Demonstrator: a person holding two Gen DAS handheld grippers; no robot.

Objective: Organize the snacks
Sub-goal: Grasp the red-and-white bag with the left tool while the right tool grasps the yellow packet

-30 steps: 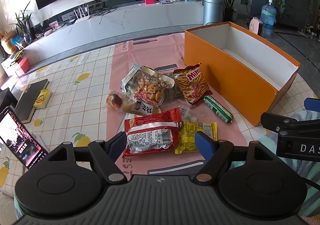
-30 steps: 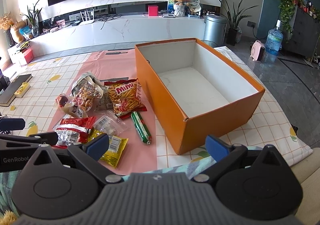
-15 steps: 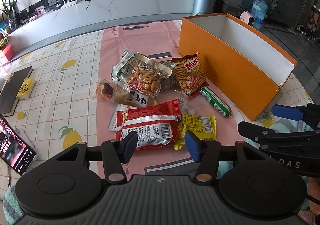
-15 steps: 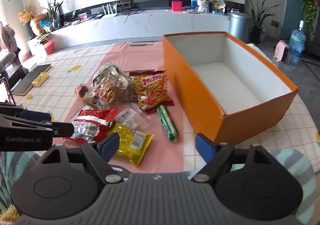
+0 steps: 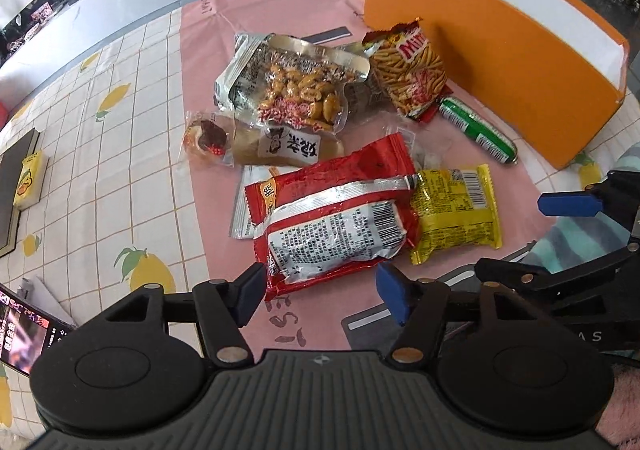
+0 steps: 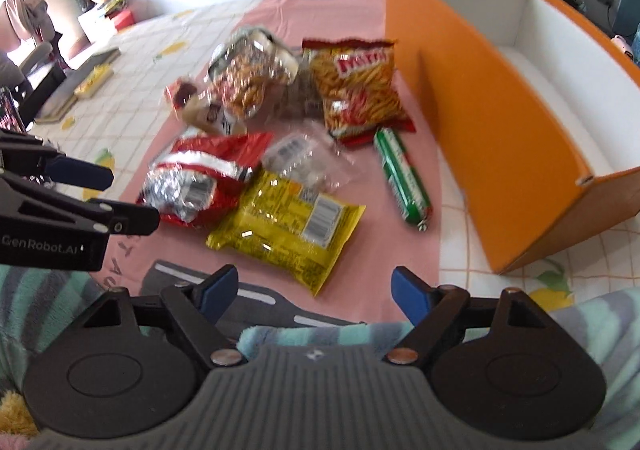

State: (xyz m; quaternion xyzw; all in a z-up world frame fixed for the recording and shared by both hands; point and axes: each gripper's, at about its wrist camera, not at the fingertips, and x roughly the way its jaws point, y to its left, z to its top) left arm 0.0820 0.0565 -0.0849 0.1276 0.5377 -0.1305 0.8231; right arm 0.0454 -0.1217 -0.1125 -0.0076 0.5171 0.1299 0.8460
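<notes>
A pile of snacks lies on a pink mat. A red and silver packet [image 5: 336, 217] [image 6: 200, 177] lies nearest my left gripper [image 5: 320, 294], which is open and empty with its fingertips at the packet's near edge. A yellow packet [image 6: 288, 221] [image 5: 456, 209] lies just ahead of my right gripper [image 6: 312, 290], which is open and empty. Behind them lie a green sausage stick [image 6: 404, 177], an orange chip bag [image 6: 356, 89], a silver nut bag [image 5: 296, 85] and a small clear wrapper [image 6: 304, 157]. The empty orange box [image 6: 492, 109] stands to the right.
A phone [image 5: 20, 334] lies at the left table edge in the left wrist view. A dark book with a yellow box [image 5: 28, 177] on it lies further left. A striped blanket [image 6: 592, 334] covers the near edge. A low white cabinet runs along the far wall.
Both grippers have moved forward and down toward the snacks. The left one now reaches the red packet's edge; the right one has come close to the yellow packet.
</notes>
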